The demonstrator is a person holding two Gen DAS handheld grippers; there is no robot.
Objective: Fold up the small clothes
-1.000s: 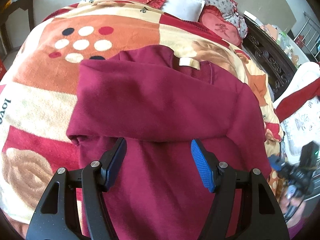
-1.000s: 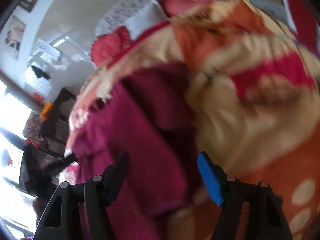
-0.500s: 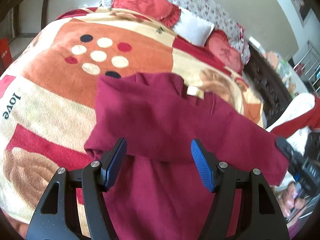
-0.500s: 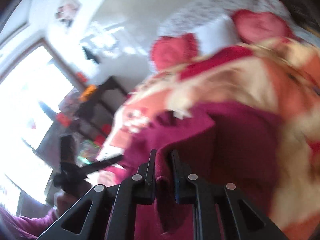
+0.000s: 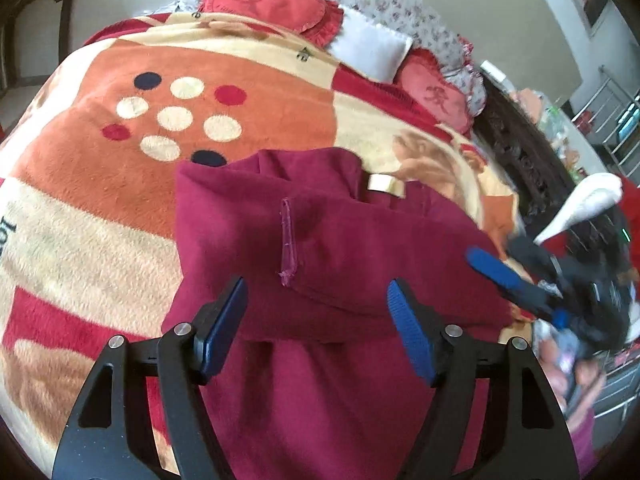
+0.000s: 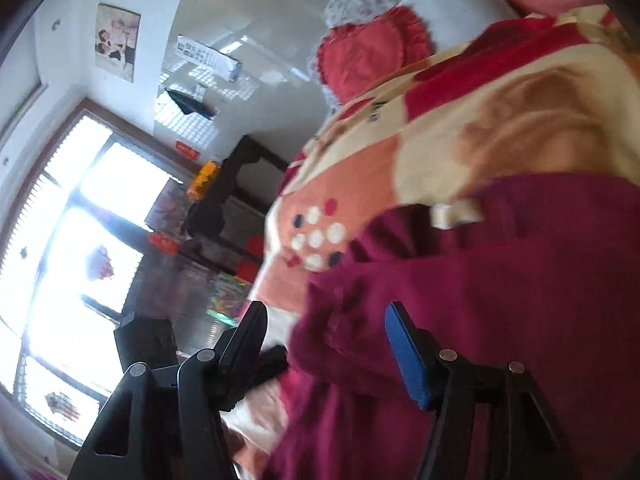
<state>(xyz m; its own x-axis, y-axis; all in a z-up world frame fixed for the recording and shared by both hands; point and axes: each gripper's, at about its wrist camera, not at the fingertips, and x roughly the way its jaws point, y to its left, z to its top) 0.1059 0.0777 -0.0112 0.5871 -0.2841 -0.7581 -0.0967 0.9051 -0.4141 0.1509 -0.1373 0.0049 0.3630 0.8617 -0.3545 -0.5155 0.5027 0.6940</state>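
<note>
Both sleeves lie folded across the maroon garment (image 5: 340, 248) on the bed (image 5: 80, 208), so the left hand-held gripper (image 5: 316, 312) and right hand-held gripper (image 6: 324, 332) hover spread apart, gripping nothing.

Bright bedroom, daylight from one side

A large window (image 6: 68, 240) glares white beside a dark wooden chair (image 6: 236, 208); white walls (image 6: 240, 8) carry a framed picture (image 6: 117, 42). Red cushions (image 5: 264, 0) and a white pillow (image 5: 370, 54) lie at the bed's head edge.
</note>
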